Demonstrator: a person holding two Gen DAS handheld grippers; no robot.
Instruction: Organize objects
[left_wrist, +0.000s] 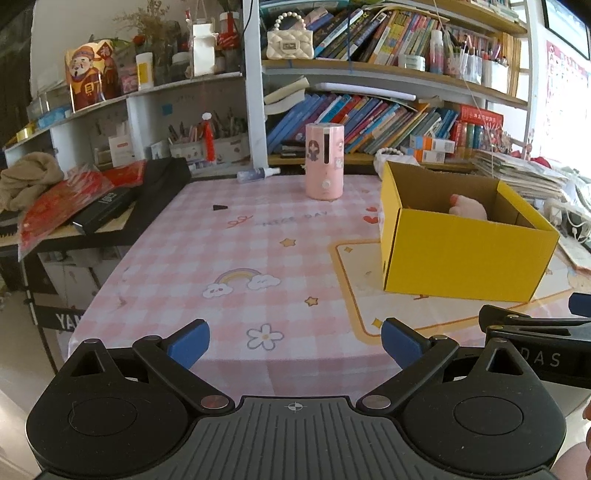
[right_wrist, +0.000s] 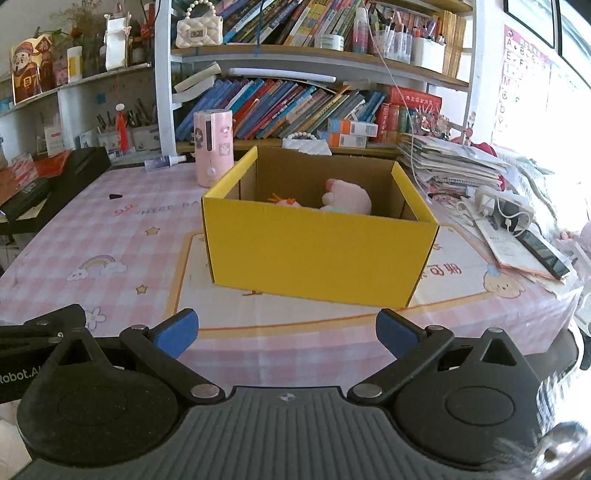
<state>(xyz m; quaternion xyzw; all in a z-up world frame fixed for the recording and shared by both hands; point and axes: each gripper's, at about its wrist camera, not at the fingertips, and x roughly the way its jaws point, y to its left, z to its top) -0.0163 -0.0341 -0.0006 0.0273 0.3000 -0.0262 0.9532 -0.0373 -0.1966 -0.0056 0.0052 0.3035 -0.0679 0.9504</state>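
Observation:
A yellow cardboard box (left_wrist: 461, 254) stands open on the pink checked tablecloth (left_wrist: 207, 240), right of centre; it also shows in the right wrist view (right_wrist: 317, 254). Inside lie a pink plush toy (right_wrist: 347, 199), also seen in the left wrist view (left_wrist: 467, 208), and an orange-tufted toy (right_wrist: 284, 201). A pink cylindrical device (left_wrist: 324, 166) stands upright behind the box, also in the right wrist view (right_wrist: 213, 147). My left gripper (left_wrist: 295, 345) is open and empty at the table's near edge. My right gripper (right_wrist: 286, 334) is open and empty, in front of the box.
A small spray bottle (left_wrist: 258, 173) lies at the table's back edge. A small black piece (left_wrist: 218, 207) lies on the cloth. Bookshelves (left_wrist: 369, 122) stand behind. Black boxes and red packets (left_wrist: 92, 199) sit on the left. Papers, a charger and a phone (right_wrist: 517, 229) lie on the right.

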